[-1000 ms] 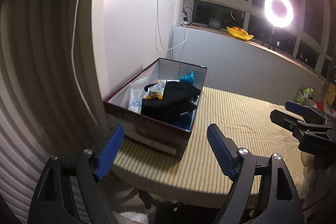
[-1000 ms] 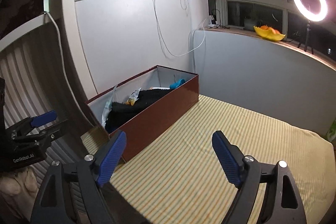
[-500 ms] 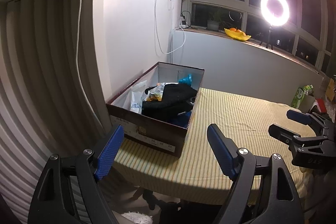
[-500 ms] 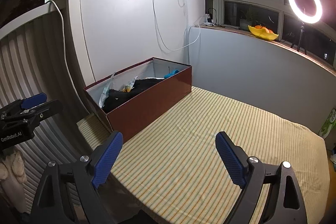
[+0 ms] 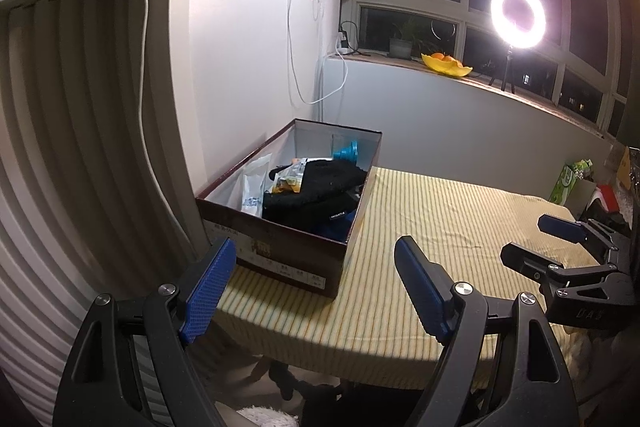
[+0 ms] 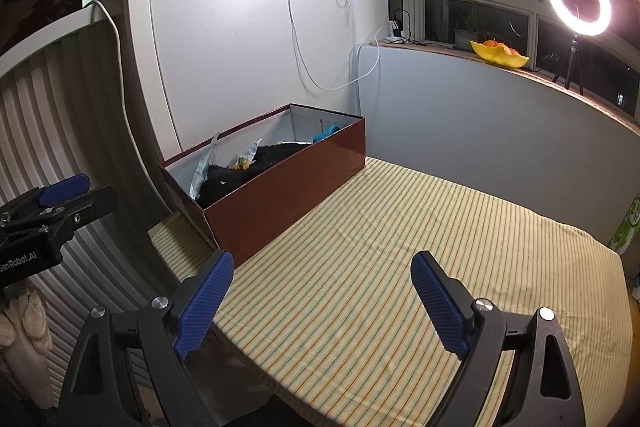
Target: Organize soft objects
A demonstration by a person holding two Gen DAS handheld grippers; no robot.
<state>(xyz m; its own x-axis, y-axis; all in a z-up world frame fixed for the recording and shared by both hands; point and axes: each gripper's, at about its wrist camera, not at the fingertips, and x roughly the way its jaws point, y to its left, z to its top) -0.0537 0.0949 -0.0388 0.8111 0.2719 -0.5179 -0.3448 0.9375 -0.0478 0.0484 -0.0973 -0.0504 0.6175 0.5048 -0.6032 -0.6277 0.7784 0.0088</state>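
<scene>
A dark red cardboard box (image 5: pixel 280 255) (image 6: pixel 288 187) stands open at the far left of the yellow striped table (image 5: pixel 460 219) (image 6: pixel 400 247), against the wall. A black knitted cloth (image 5: pixel 320 187) (image 6: pixel 248 171) lies in it with plastic packets (image 5: pixel 254 187) and a blue item (image 5: pixel 346 151). My left gripper (image 5: pixel 314 267) is open and empty in front of the box's near end, off the table edge. Over the near table edge, my right gripper (image 6: pixel 324 279) is also open and empty. Each gripper shows in the other's view: right gripper (image 5: pixel 536 243), left gripper (image 6: pixel 84 197).
A ribbed white panel (image 5: pixel 60 147) rises at the left beside the box. White cables (image 6: pixel 304 59) hang down the wall. On the window sill stand a lit ring light (image 5: pixel 518 15) and a yellow fruit bowl (image 5: pixel 446 65). A green carton (image 5: pixel 566 181) sits beyond the table's right end.
Both views have drawn back and tilted up a little, so the box looks slightly farther. The right gripper's jaws stand a bit wider. Nothing was picked up or let go.
</scene>
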